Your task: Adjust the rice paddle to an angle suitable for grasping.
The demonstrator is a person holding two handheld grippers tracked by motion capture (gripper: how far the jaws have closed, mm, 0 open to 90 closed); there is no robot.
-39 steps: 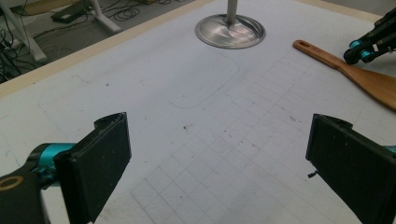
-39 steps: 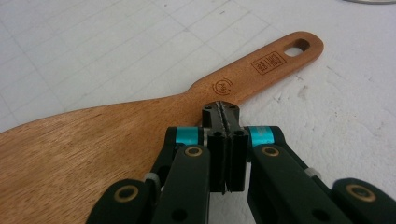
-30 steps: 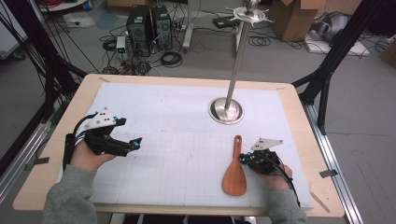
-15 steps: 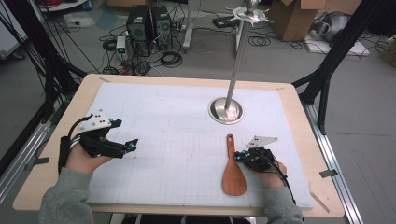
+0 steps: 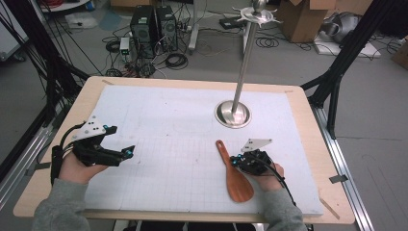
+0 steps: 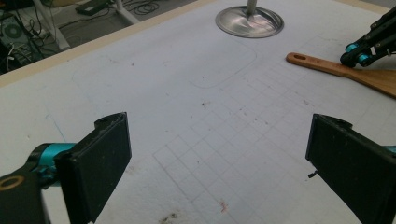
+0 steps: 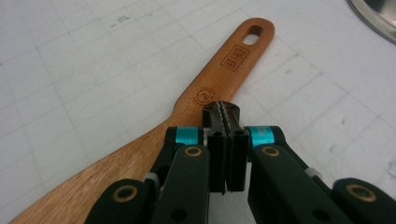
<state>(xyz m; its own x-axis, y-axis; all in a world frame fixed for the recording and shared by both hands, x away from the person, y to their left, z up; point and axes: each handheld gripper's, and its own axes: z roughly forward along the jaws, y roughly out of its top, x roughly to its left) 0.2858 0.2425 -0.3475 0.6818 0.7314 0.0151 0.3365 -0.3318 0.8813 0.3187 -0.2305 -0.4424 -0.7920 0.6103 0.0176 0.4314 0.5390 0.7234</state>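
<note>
Right claw (image 5: pixel 234 161), lower right of frame, clenched with nothing between its jaws, tips against the wooden spatula (image 5: pixel 234 173); left claw (image 5: pixel 129 153), lower left, released.

Spatula (image 5: pixel 234 174) lying lower right of centre on the mat (image 5: pixel 168 125), right gripper (image 5: pixel 233 161) touching its right edge. Stand base (image 5: pixel 233 114) just above it, left gripper (image 5: pixel 130 152) far left.
</note>
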